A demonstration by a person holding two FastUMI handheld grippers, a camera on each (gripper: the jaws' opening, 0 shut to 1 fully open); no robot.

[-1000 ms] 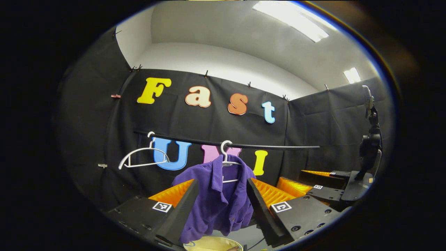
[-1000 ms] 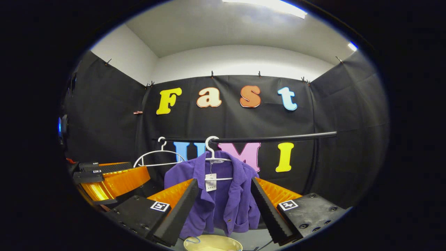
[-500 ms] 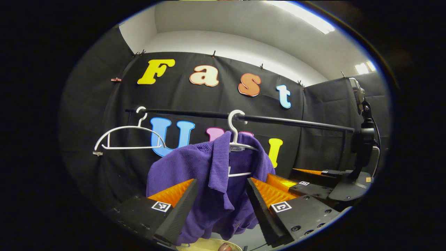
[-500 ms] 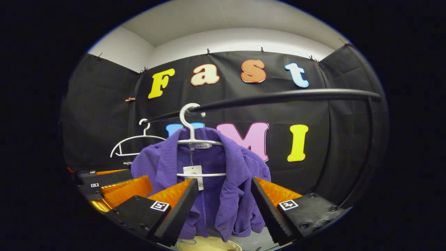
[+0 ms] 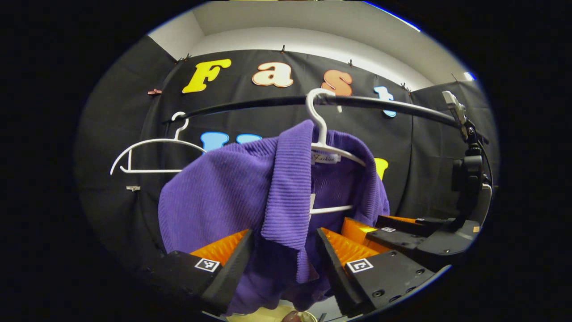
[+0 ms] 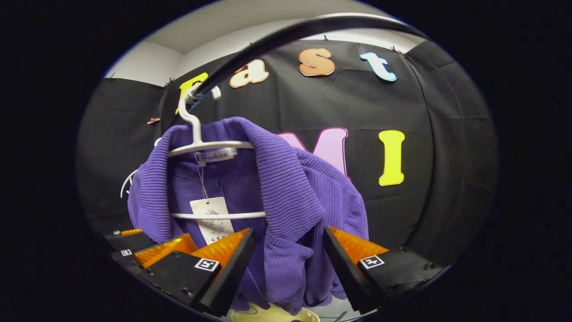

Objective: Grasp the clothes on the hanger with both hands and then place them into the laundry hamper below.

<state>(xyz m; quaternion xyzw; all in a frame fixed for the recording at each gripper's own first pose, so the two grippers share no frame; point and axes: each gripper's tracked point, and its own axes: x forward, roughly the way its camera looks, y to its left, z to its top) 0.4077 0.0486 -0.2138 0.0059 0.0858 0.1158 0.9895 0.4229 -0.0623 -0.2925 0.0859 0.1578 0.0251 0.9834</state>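
Note:
A purple ribbed shirt hangs on a white hanger from a black rail. My left gripper is open, its fingers standing on either side of the shirt's left collar flap. My right gripper is open too, with the right collar and front panel between its fingers, which do not press on the cloth. The right gripper also shows at the right of the left gripper view, and the left gripper at the lower left of the right gripper view. A pale hamper rim peeks out below.
An empty white hanger hangs on the rail to the left of the shirt. A white tag dangles inside the collar. A black camera stand rises at the right, behind the right gripper. Black cloth walls close the booth.
Both grippers have moved forward and up toward the shirt, which now looms large between their open fingers. The rail sits higher in both views. The hamper has slid almost out below.

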